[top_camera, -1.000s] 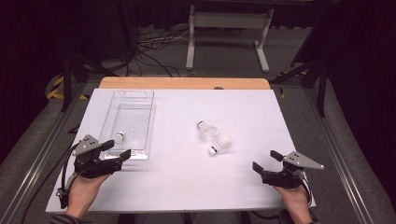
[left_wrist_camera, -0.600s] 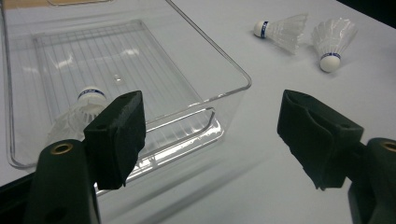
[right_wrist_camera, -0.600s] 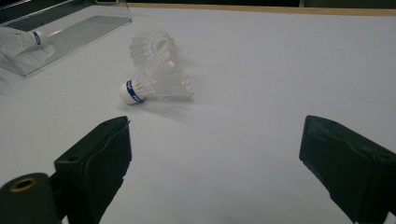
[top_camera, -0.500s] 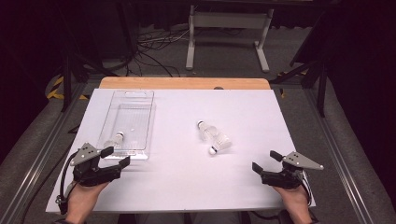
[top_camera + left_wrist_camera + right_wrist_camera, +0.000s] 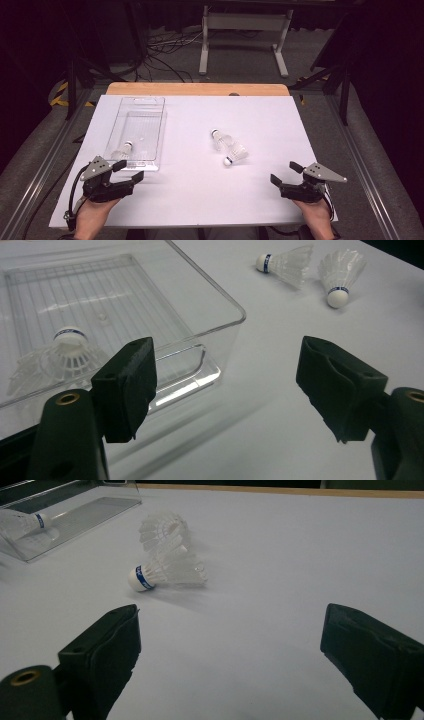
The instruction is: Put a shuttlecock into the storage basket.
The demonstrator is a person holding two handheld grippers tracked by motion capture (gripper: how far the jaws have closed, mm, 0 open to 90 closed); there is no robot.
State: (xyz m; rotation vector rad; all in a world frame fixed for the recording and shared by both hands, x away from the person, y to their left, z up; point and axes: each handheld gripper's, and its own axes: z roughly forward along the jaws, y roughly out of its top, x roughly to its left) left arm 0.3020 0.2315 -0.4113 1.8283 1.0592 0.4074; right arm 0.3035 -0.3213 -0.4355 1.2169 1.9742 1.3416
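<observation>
High view: I held both grippers, left (image 5: pixel 129 170) and right (image 5: pixel 285 172), fingers spread, empty, at the bench's (image 5: pixel 200 200) near edge; two shuttlecocks (image 5: pixel 229 145) lay mid-bench.

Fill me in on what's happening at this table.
A person holds a gripper in each hand at the near edge of a white table. Both the left gripper and the right gripper are open and hold nothing. One shuttlecock lies in the clear plastic tray beside the left gripper. Two more shuttlecocks lie together on the table, apart from both grippers.
</observation>
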